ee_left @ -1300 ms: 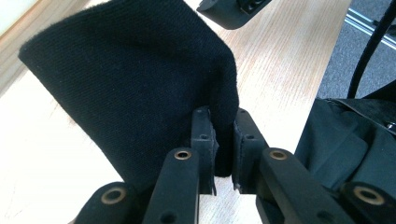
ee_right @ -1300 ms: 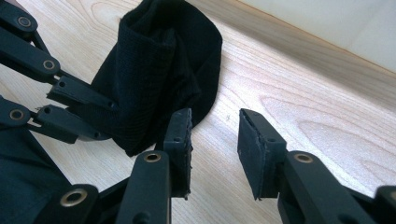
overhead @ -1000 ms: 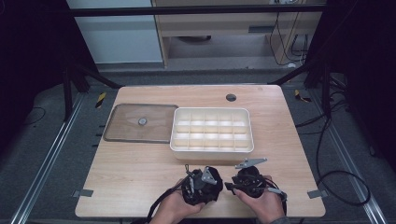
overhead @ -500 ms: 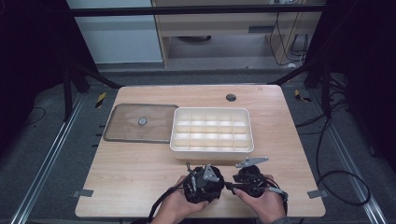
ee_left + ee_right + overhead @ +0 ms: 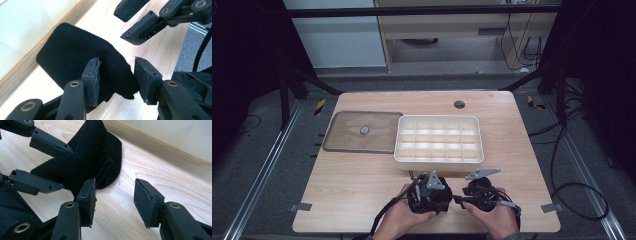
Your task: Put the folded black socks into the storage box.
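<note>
A black fabric piece [image 5: 75, 50] lies on the wooden table close to the white box's front wall. My left gripper [image 5: 117, 75] straddles its narrow end. Its jaws have just been opening and the pads stand off the fabric, which lies loose between them. My right gripper [image 5: 115, 197] is open over bare wood, its jaws also having just been opening, with the fabric [image 5: 92, 152] beside its left jaw. The two grippers face each other near the table's front edge, left gripper [image 5: 430, 192] and right gripper [image 5: 482, 192], each in a hand.
A white box [image 5: 439, 156] with several compartments stands mid-table, just beyond the grippers. A brown tray-like lid [image 5: 347, 137] with a small knob lies to its left. A dark round hole [image 5: 459, 104] sits near the table's far edge. Cables trail on the floor at right.
</note>
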Demonstrator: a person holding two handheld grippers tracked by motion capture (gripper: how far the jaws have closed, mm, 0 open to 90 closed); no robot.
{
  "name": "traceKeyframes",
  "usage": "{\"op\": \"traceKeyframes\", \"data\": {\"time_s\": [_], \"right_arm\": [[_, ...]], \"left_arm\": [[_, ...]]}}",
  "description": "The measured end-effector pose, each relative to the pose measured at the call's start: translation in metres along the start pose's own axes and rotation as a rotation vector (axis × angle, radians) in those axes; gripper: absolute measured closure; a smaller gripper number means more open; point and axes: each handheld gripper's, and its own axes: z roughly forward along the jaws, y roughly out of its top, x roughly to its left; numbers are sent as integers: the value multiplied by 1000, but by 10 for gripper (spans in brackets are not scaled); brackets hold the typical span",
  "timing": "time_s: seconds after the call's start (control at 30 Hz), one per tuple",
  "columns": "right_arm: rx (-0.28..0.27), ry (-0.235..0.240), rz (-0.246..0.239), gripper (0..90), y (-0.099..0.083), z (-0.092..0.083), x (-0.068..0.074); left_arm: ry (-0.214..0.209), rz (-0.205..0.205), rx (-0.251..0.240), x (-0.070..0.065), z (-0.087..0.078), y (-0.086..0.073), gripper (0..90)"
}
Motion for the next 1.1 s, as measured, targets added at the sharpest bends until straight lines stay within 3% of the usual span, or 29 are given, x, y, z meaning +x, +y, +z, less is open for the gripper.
{"op": "traceKeyframes", "data": {"time_s": [0.53, 0.77, 0.9, 1.1], "right_arm": [[-15, -10, 17, 492, 0, -6, -4], [-18, -13, 20, 481, 1, -7, -4], [-18, -15, 25, 478, 1, -8, -5], [-23, -19, 32, 478, 0, -10, -8]], "left_arm": [[-12, 14, -28, -7, -7, 7, 520], [-3, 1, -28, -3, -11, 6, 521], [-9, -3, -28, -1, -10, 6, 572], [-24, -26, -14, 8, 2, 6, 768]]}}
